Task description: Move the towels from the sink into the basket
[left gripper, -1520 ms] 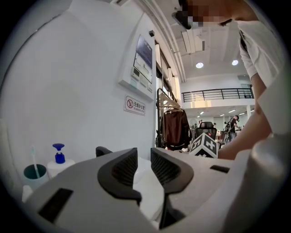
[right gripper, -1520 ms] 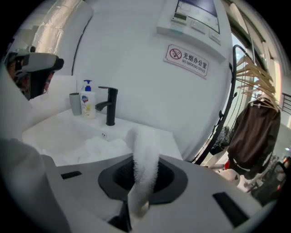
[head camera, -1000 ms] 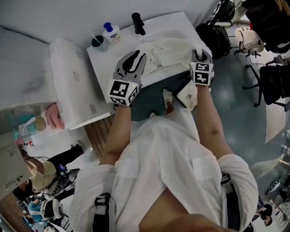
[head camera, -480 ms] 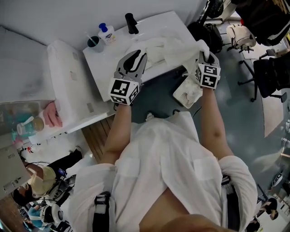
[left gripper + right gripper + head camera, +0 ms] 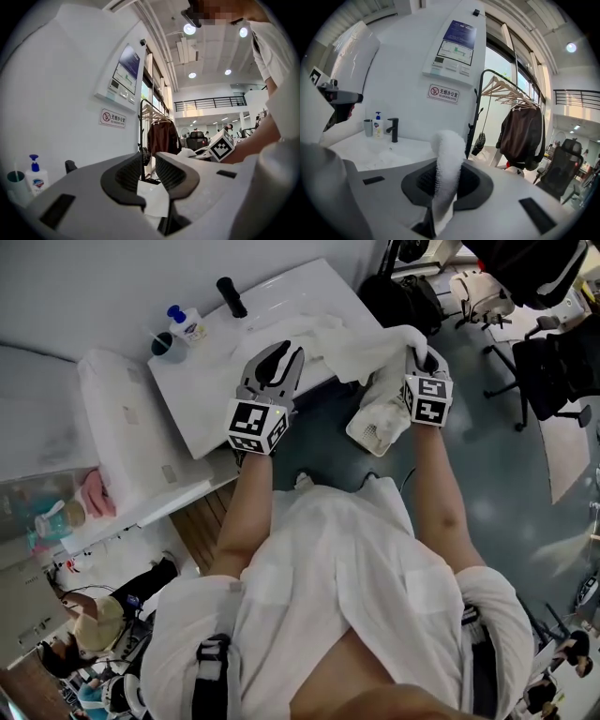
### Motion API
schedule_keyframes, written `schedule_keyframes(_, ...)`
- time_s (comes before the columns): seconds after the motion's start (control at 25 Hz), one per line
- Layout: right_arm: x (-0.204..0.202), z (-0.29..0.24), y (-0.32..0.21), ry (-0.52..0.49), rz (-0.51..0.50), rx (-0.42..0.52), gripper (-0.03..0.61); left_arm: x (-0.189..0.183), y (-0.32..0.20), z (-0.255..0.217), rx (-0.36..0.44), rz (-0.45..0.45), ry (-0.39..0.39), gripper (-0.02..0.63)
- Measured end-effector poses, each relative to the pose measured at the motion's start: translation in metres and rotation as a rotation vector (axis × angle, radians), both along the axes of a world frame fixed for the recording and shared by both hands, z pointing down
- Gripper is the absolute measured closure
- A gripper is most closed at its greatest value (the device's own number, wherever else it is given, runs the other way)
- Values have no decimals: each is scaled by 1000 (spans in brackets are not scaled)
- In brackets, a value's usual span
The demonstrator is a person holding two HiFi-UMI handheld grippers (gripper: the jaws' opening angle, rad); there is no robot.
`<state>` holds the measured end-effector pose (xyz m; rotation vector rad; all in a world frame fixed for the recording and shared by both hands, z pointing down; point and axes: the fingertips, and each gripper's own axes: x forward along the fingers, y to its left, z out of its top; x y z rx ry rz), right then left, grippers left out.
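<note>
A white towel [image 5: 361,345] stretches from the white sink counter [image 5: 281,301] out to the right, and my right gripper [image 5: 420,356] is shut on its end. In the right gripper view the fluffy towel [image 5: 447,159] stands pinched between the two pads. The white basket [image 5: 373,426] sits on the floor right below that gripper. My left gripper [image 5: 280,362] hovers over the sink's front edge, above more white towel. Its jaws are almost together, with only a narrow slit and nothing in it [image 5: 149,171].
A black faucet [image 5: 231,296], a soap bottle [image 5: 187,326] and a cup [image 5: 167,343] stand at the back of the counter. A white appliance [image 5: 122,427] stands left of the sink. Chairs and bags crowd the floor at the right.
My right gripper has pulled the towel rightward off the sink, out over the basket. The left gripper stayed over the sink's front edge.
</note>
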<state>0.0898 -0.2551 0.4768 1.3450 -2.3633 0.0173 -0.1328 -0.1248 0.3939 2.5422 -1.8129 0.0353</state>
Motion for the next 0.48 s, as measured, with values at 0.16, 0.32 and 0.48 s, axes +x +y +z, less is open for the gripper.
schedule_keyframes(0.16,35,-2,0,-14,0,-1,512,41,-12,1,-13,38,-5,529)
schedule_keyframes(0.32,73,-7,-4,-35,9,2,512,77,-25,0,-14,58,-1,529)
schedule_keyframes(0.48,107,-8,-6,-60,20,0,512,109,-35,1,-12,71,8,529)
